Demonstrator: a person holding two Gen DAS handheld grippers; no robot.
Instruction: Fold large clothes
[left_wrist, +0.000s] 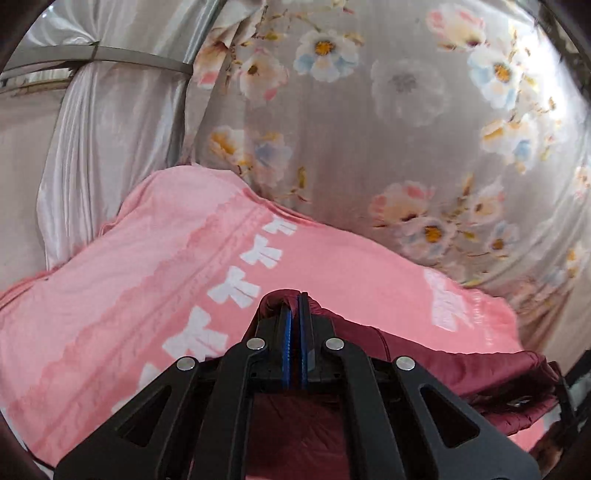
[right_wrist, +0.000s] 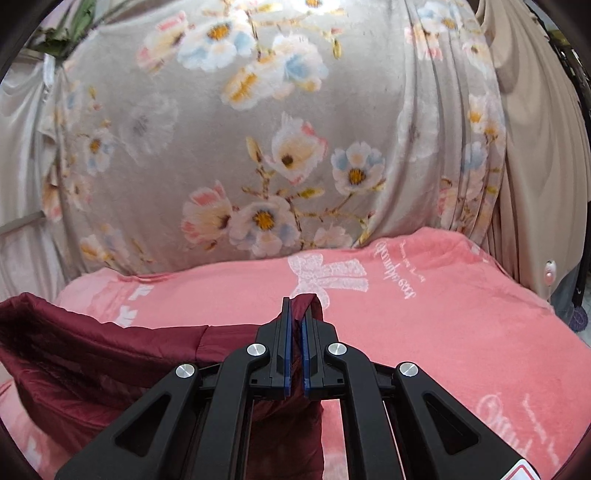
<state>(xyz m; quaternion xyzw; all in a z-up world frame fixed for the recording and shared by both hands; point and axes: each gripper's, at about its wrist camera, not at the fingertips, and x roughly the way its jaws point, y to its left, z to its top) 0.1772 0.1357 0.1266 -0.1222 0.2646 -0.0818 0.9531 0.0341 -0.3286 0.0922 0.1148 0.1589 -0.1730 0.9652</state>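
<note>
Left wrist view: the left gripper (left_wrist: 295, 301) pinches a fold of the maroon garment (left_wrist: 461, 373), which lies on a pink blanket (left_wrist: 110, 295) before a grey floral curtain (left_wrist: 369, 129).

Right wrist view: the right gripper (right_wrist: 296, 308) clamps the maroon garment (right_wrist: 92, 332) over the pink blanket (right_wrist: 443, 332); the floral curtain (right_wrist: 184, 147) hangs behind.

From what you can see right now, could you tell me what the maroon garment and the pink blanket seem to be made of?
Maroon garment: probably thin nylon or polyester, judging by its slight sheen, crisp wrinkles and puffy look. Pink blanket: likely plush fleece, given its matte, fuzzy nap with soft-edged white print.
</note>
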